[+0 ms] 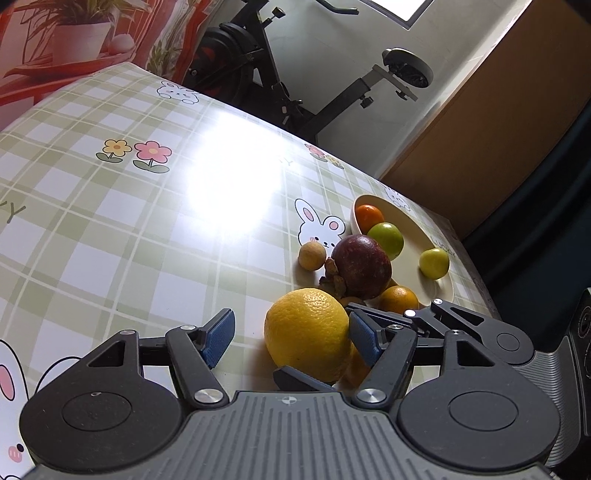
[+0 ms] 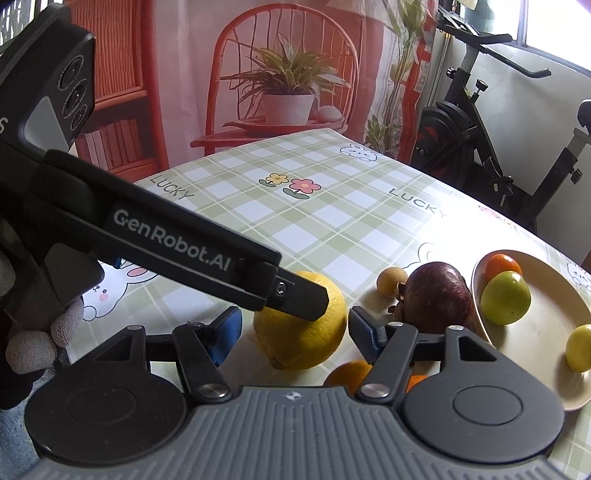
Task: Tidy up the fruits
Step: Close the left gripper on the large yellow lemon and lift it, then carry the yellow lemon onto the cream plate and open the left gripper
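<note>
Lemon (image 2: pixel 300 321) on bench (image 2: pixel 332 221), long axis roughly crosswise, nub toward near-left | both claws spread, gripping nothing: right claw (image 2: pixel 291 330) straddles it, left claw (image 1: pixel 291 336) beside it | plate (image 2: pixel 546 295) holds three fruits | lemon, purple fruit (image 2: pixel 436 297), oranges still loose.

Table covered with green-and-white plaid cloth (image 2: pixel 332 206), rabbit and flower prints, strong glare patch. Red backdrop (image 2: pixel 155 55) printed with chair and potted plant behind. Black exercise bike (image 2: pixel 476 122) beside it. Bright window (image 1: pixel 402 9); wooden panel (image 1: pixel 491 107) at right.
</note>
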